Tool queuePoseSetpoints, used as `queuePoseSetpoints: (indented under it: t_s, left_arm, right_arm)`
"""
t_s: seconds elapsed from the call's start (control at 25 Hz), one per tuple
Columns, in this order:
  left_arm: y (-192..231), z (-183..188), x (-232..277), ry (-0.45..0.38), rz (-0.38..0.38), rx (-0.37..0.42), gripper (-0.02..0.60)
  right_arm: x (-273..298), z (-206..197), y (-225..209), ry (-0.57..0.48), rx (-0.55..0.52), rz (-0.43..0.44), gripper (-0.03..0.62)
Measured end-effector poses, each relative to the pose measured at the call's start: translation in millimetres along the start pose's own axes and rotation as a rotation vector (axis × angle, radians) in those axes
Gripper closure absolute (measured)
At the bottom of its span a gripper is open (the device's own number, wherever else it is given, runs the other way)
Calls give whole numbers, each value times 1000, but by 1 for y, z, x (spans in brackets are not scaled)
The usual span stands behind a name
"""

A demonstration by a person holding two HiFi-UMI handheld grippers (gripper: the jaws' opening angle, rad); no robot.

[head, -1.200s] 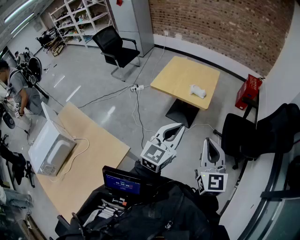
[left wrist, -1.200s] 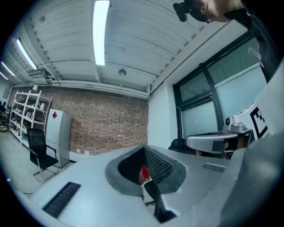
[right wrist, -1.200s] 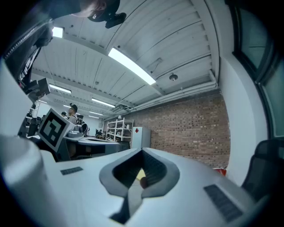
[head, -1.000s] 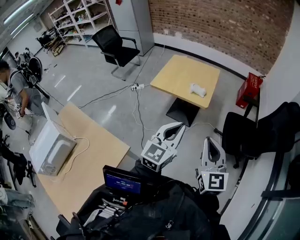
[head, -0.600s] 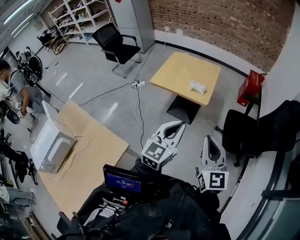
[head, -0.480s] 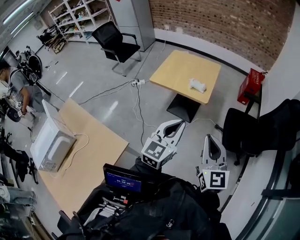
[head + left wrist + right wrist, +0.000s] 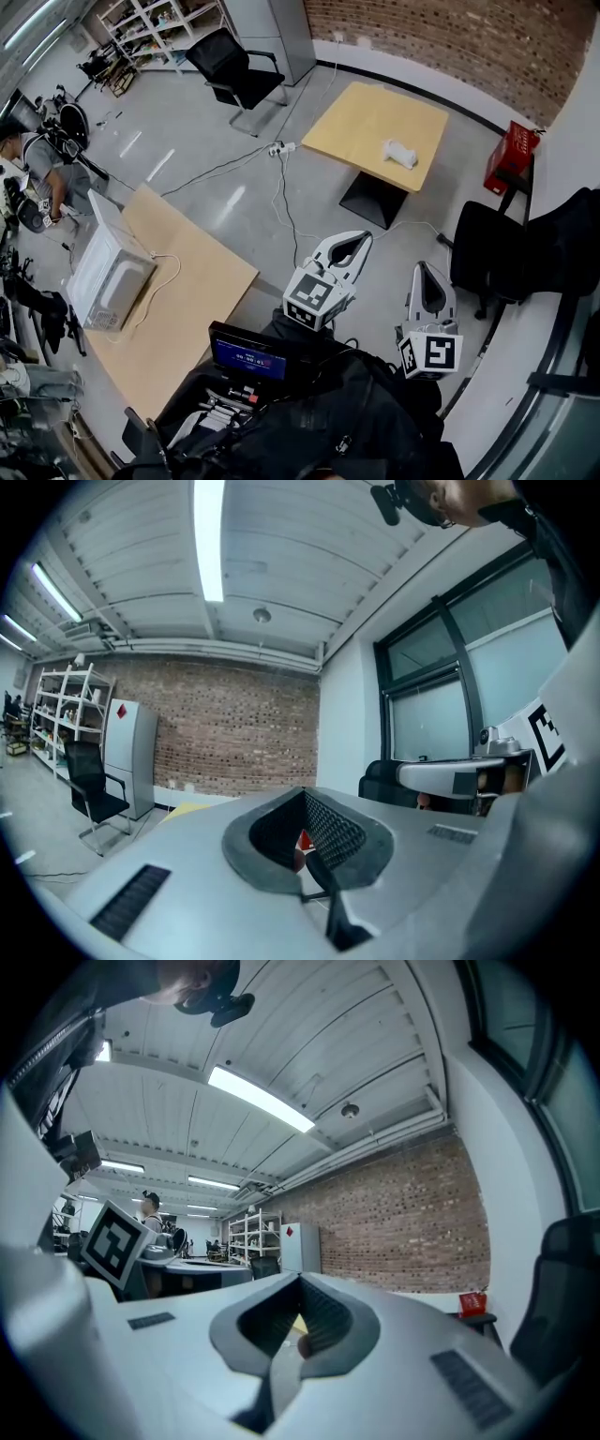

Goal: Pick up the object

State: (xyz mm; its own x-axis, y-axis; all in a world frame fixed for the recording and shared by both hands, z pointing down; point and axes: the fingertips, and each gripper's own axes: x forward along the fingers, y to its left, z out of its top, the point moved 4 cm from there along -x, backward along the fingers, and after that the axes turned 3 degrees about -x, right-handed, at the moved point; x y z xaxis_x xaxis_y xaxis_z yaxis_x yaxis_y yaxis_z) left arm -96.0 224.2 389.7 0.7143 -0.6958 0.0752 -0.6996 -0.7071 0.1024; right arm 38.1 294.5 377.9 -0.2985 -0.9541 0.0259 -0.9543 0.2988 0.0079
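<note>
White object [image 7: 401, 153] — lying on far wooden table [image 7: 361, 117]

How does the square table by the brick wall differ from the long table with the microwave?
The square table carries a small white object; the long table carries a white microwave. The square table stands on a dark central base; the long table's legs are hidden. The square table lies far ahead, while the long table lies close, at the person's left. Both have light wooden tops.
</note>
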Motion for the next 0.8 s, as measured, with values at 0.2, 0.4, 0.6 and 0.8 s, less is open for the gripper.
queuePoseSetpoints:
  t_s: [0.2, 0.4, 0.6, 0.8]
  left_arm:
    - [5, -4, 8, 9, -8, -9, 584]
    - [20, -7, 29, 4, -27, -24, 584]
    - [39, -4, 60, 3, -58, -35, 584]
    - [75, 3, 96, 4, -70, -48, 584]
  right_arm:
    - [10, -7, -4, 17, 11, 2, 589]
    - [27, -11, -13, 27, 13, -22, 589]
    - [57, -8, -30, 38, 11, -56, 589]
    - [103, -3, -45, 45, 6, -68, 589]
